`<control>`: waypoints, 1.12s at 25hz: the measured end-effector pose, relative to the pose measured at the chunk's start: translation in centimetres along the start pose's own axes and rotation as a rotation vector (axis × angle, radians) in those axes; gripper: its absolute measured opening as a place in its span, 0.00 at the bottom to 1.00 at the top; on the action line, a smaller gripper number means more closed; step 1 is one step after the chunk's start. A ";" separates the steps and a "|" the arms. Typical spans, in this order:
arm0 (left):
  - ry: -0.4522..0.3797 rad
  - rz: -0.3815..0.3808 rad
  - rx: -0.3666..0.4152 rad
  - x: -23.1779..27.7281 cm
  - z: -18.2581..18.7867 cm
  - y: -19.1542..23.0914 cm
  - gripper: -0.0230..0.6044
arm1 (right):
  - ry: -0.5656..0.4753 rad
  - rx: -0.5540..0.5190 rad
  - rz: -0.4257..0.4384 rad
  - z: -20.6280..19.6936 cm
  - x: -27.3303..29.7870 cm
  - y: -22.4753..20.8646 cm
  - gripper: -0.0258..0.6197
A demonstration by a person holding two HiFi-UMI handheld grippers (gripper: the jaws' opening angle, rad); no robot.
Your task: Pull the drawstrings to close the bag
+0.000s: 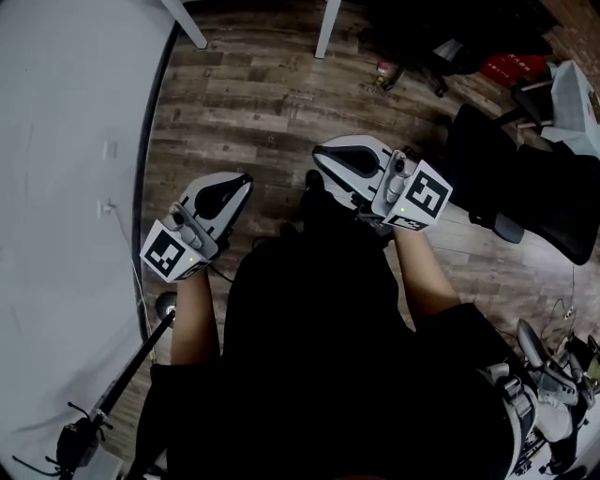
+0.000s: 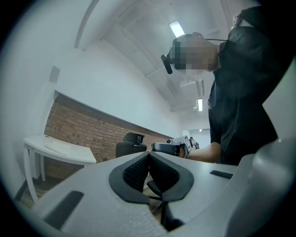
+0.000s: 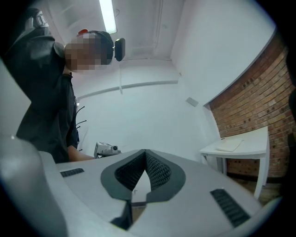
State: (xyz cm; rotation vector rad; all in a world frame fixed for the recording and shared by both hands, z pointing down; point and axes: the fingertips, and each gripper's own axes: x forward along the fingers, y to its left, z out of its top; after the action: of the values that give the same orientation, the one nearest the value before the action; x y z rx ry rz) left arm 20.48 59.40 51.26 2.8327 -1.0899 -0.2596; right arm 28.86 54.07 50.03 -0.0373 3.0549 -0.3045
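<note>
No bag or drawstring shows in any view. In the head view my left gripper [image 1: 244, 180] is held in front of the person's dark torso, above the wooden floor. Its jaws are closed with nothing between them. My right gripper [image 1: 319, 156] is level with it on the other side, also shut and empty. The two point roughly toward each other. The left gripper view shows its own closed tips [image 2: 149, 155] and the right gripper [image 2: 167, 148] beyond them. From the right gripper view, past its closed tips [image 3: 145, 152], the left gripper [image 3: 106, 149] is small in the distance.
White table legs [image 1: 325, 28] stand at the far side of the wooden floor [image 1: 253, 103]. A black office chair [image 1: 525, 187] is at the right, and a white wall [image 1: 66, 187] at the left. A dark stand pole [image 1: 122, 384] leans at lower left. Beside the brick wall [image 2: 78, 132] stands a white table [image 2: 55, 150].
</note>
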 end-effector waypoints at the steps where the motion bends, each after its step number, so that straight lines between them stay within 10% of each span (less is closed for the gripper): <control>1: -0.006 0.005 -0.008 0.4 0.0 0.7 0.06 | -0.008 -0.008 -0.007 0.2 0.2 -1.1 0.05; 28: 0.125 0.240 0.023 12.0 0.8 17.2 0.06 | -0.258 0.062 0.103 6.7 1.5 -25.0 0.05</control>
State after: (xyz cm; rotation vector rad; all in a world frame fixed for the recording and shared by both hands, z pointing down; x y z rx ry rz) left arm 17.78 38.58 51.54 2.6595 -1.3950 -0.0508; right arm 28.26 28.17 48.28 0.0773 2.7795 -0.3562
